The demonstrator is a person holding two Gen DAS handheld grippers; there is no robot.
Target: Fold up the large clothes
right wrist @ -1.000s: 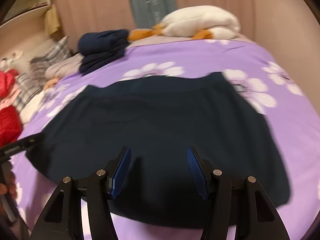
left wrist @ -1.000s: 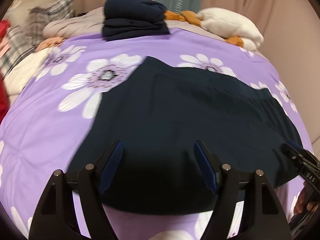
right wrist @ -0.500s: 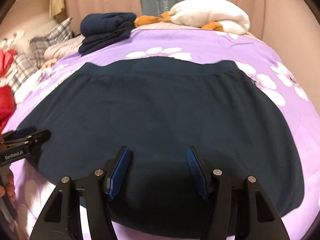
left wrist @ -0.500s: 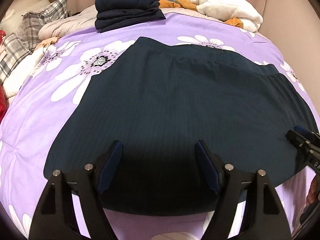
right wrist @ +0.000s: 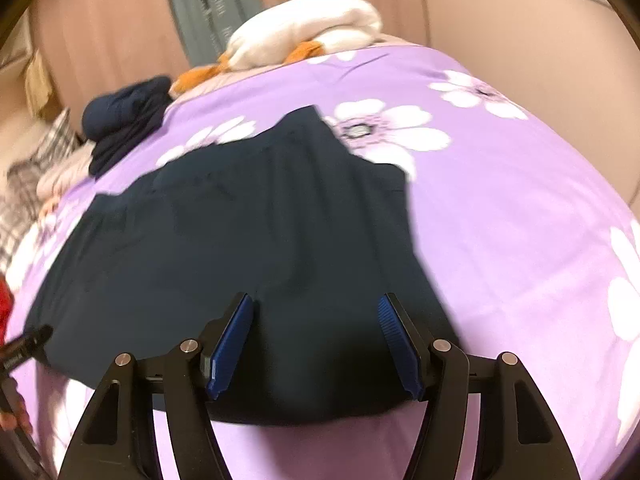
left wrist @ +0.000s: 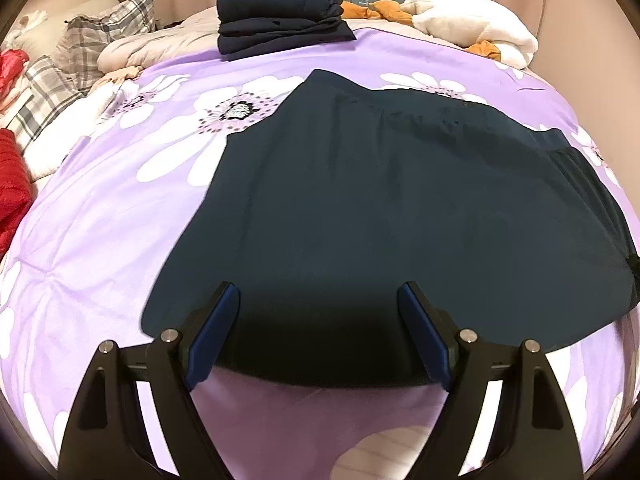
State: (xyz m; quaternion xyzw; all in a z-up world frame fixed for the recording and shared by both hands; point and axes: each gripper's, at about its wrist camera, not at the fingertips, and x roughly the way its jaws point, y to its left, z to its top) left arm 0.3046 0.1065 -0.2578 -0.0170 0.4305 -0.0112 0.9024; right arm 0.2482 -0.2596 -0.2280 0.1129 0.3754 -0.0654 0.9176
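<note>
Right, dark navy skirt (left wrist: 400,208) lies spread flat on the purple floral bedspread (left wrist: 100,240), filling the centre and right of the left wrist view; waistband twd the top of frame, hem at the bottom. Left gripper (left wrist: 319,332) sits bottom centre, jaws wide and opening, blue pads (left wrist: 212,336) over the hem edge w/ fabric seen between them but nothing pinched. Right gripper (right wrist: 316,340) bottom centre of its own view, jaws apart at a medium gap and also opening, over the near hem of the skirt (right wrist: 240,240); no grip on cloth. That view's blurred. Tip of the other gripper pokes in at lower left edge there, a bit of hand below it.

Upper centre of left view: folded navy stack (left wrist: 280,16) at the far end of the bed. Upper right: white plush w/ orange parts (left wrist: 468,28). Upper left: plaid pillows (left wrist: 108,28); red garment (left wrist: 12,188) at the left edge. Pinkish curtain (right wrist: 100,32) behind, grey hanging cloth (right wrist: 200,8) top centre.
</note>
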